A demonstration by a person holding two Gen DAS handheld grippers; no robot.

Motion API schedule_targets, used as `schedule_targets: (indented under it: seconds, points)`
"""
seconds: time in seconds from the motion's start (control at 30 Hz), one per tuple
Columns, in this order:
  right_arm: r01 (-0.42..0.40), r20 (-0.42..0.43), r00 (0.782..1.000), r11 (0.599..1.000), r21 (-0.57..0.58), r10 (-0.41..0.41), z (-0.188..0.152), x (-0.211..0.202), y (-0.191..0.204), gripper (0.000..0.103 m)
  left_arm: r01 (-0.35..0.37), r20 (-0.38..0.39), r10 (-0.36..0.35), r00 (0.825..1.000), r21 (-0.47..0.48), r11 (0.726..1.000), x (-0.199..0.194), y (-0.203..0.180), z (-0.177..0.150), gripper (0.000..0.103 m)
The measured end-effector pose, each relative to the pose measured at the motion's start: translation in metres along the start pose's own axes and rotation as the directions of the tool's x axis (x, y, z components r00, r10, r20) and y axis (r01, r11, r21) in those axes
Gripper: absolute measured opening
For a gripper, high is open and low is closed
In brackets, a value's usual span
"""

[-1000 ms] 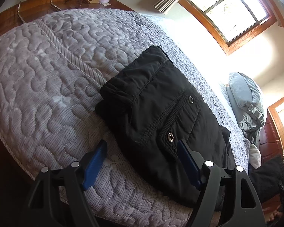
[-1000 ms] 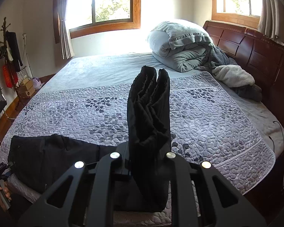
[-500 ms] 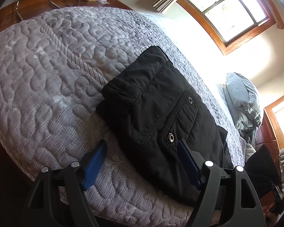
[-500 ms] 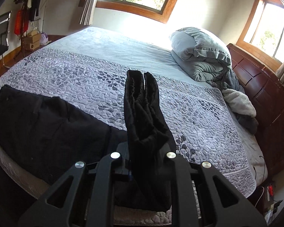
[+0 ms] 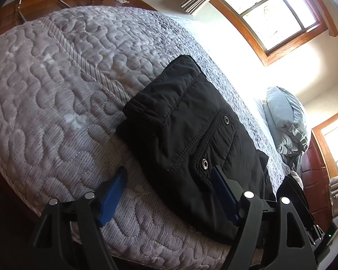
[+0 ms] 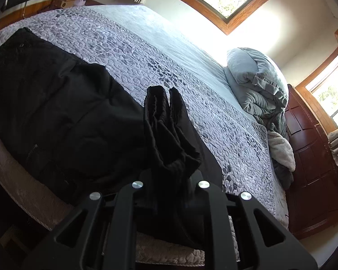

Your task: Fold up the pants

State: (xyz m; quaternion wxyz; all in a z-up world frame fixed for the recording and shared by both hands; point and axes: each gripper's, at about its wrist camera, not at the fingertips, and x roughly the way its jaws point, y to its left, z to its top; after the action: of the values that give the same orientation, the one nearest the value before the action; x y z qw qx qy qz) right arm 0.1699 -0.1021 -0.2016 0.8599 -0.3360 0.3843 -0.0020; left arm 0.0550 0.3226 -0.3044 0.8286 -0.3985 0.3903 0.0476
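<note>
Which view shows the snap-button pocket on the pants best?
The left wrist view: the pocket flap with both metal snaps sits close, lit and sharp on the black pants. The right wrist view shows it only as a dark, distant patch at the far left edge.

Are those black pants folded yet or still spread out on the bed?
Partly folded. The waist end of the pants lies flat on the quilt, while the right gripper holds the bunched leg end above it, not yet laid down.

Bare quilt [image 5: 56,103] left of pants [image 5: 191,139]; bedding pile [image 6: 256,85] beyond
</note>
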Motion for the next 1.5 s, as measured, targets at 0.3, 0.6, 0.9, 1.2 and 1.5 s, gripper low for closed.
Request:
schedule_targets:
  seconds: [0.3, 0.6, 0.9, 1.2, 1.5]
  points:
    - [-0.014, -0.008, 1.0, 0.997, -0.071, 0.014, -0.005, 0.007, 0.047, 0.014, 0.003, -0.01, -0.003, 1.0, 0.009, 1.0, 0.001, -0.001, 0.002, 0.077]
    - [-0.034, -0.004, 0.999, 0.993, -0.11, 0.034, -0.005, 0.014, 0.075, 0.014, 0.005, -0.012, -0.005, 1.0, 0.008, 1.0, 0.001, -0.001, 0.001, 0.077]
    - [-0.091, -0.028, 0.996, 0.988, -0.125, 0.088, -0.01, 0.028, 0.086, 0.014, 0.002, -0.023, -0.001, 1.0, 0.01, 1.0, 0.004, -0.003, 0.004, 0.077]
    - [-0.126, -0.061, 0.991, 0.984, -0.128, 0.119, -0.012, 0.039, 0.091, 0.015, -0.002, -0.031, 0.002, 1.0, -0.005, 1.0, 0.007, -0.004, 0.007, 0.077]
    - [-0.142, -0.092, 0.987, 0.98, -0.138, 0.13, -0.011, 0.046, 0.093, 0.017, -0.018, -0.045, 0.018, 0.999, -0.006, 1.0, 0.01, -0.008, 0.01, 0.077]
